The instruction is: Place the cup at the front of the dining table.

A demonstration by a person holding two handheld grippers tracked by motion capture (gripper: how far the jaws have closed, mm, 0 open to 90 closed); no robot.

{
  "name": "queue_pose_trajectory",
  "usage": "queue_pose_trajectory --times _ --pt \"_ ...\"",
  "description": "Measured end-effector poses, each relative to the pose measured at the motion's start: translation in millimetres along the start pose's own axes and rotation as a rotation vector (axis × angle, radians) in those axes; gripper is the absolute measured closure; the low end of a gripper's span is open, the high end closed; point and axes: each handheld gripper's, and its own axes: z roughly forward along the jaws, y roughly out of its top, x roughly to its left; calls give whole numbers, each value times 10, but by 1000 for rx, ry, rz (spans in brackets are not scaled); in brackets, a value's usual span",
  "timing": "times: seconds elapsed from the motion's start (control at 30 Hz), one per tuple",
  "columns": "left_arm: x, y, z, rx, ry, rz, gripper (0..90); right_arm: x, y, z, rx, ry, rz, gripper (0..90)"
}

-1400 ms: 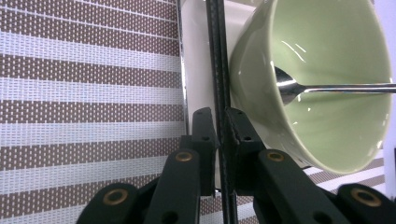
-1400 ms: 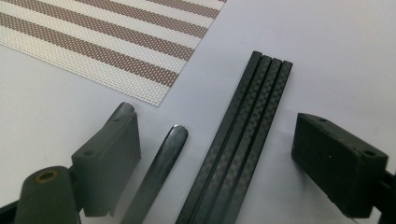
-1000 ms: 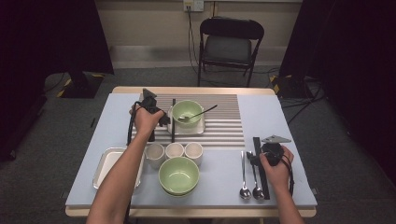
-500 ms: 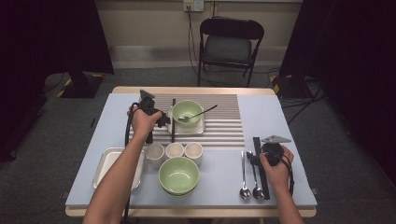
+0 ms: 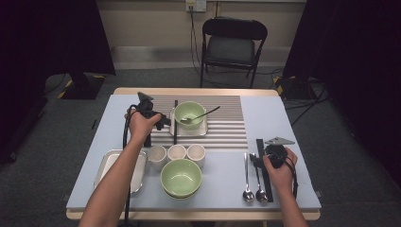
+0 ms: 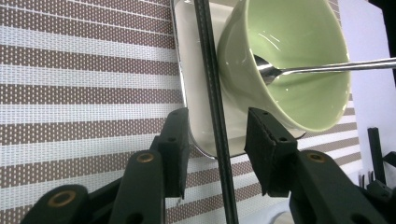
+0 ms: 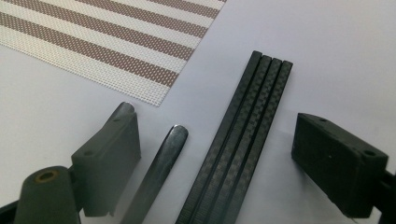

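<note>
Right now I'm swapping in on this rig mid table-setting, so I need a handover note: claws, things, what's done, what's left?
Left claw: open, jaws just been opening; it straddles the black chopstick, pads off it.
Right claw: open, low over the bundle of black sticks and a spoon handle; it grips nothing.
Things: the chopstick lies along the white plate on the striped placemat; the green bowl on that plate holds a spoon.
Done: bowl, spoon and chopstick set.
Left: probably lift the left claw clear, then pick from the bundle.
</note>
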Motion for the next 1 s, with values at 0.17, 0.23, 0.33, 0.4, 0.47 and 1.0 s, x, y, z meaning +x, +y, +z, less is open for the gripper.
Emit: queue_pose_trajectory --times 0.17,0.23,0.33,0.4,0.47,1.0 --pt "-24 -21 -21 -12 -3 9 553 0 0 0 0 0 0 145" --pt "-29 -32 -35 -5 0 21 552 0 0 0 0 0 -1 145" --pt "-11 -47 -52 -11 -9 28 536 1 -1 1 -2 -1 -1 145" --pt "1 -61 -57 -14 -12 18 528 0 -1 0 -1 0 -3 146" --pt "32 -72 -64 -11 -13 28 518 1 -1 0 -1 -1 -2 146" --pt "107 -137 -156 -27 -27 36 394 -1 0 0 1 1 -3 145"
